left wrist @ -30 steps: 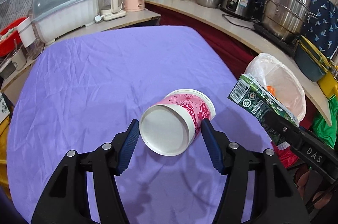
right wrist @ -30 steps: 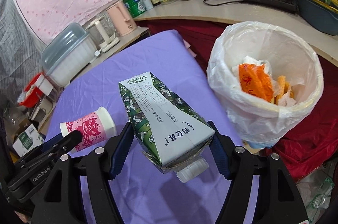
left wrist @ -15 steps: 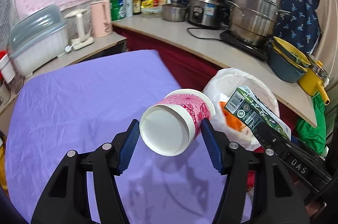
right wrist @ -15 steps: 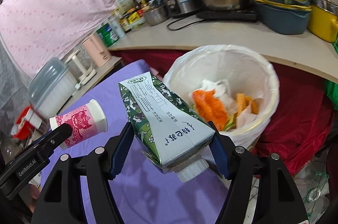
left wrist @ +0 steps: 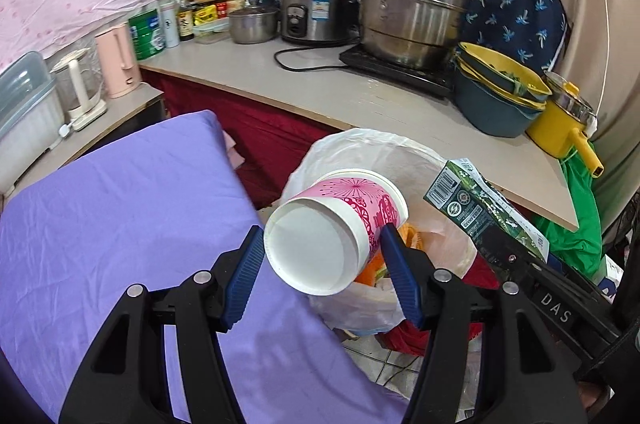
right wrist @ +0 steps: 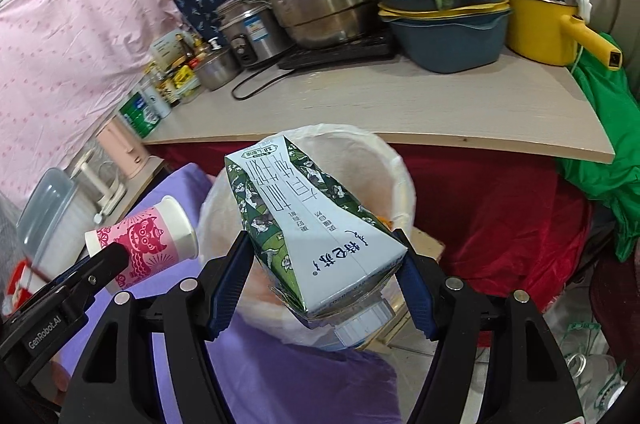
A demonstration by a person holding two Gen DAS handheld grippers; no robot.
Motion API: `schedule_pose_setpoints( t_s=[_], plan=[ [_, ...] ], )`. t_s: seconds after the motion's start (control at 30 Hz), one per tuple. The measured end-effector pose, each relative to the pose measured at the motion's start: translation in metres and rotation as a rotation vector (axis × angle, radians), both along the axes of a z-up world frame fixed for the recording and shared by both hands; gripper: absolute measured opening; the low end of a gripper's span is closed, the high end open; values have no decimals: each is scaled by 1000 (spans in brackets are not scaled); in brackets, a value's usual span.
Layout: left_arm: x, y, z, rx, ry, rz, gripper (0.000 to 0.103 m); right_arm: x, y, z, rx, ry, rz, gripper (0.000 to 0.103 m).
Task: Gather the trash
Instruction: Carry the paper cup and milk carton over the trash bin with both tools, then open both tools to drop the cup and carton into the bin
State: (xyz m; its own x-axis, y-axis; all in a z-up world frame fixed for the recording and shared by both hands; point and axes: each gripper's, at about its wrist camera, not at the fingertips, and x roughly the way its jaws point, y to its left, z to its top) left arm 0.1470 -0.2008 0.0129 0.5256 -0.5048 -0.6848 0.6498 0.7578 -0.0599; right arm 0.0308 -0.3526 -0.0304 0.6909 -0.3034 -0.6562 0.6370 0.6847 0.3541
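My left gripper [left wrist: 322, 256] is shut on a pink and white paper cup [left wrist: 340, 220], held on its side over the near rim of a white-lined trash bin [left wrist: 360, 148]. My right gripper [right wrist: 322, 272] is shut on a green and white milk carton [right wrist: 304, 220], held above the same bin [right wrist: 384, 152]. The carton also shows at the right of the left wrist view [left wrist: 480, 200], and the cup at the left of the right wrist view [right wrist: 148, 236]. Orange scraps [left wrist: 372, 264] lie in the bin.
A purple-covered table [left wrist: 120, 224] lies to the left of the bin. Behind it a curved counter [left wrist: 360, 96] carries a steel steamer pot [left wrist: 412, 4], a rice cooker [left wrist: 312, 8], stacked bowls [left wrist: 496, 96] and a yellow pot [left wrist: 560, 120]. A green bag [right wrist: 600, 144] hangs at right.
Both grippers have moved right from over the purple table to above the trash bin, each still holding its item.
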Motion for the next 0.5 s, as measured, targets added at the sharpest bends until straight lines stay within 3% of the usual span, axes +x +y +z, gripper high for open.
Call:
schedule_pose_setpoints(
  t_s=[0.5],
  plan=[
    [30, -59, -36, 49, 40, -43, 57, 39, -36, -28, 27, 51, -22, 66]
  ],
)
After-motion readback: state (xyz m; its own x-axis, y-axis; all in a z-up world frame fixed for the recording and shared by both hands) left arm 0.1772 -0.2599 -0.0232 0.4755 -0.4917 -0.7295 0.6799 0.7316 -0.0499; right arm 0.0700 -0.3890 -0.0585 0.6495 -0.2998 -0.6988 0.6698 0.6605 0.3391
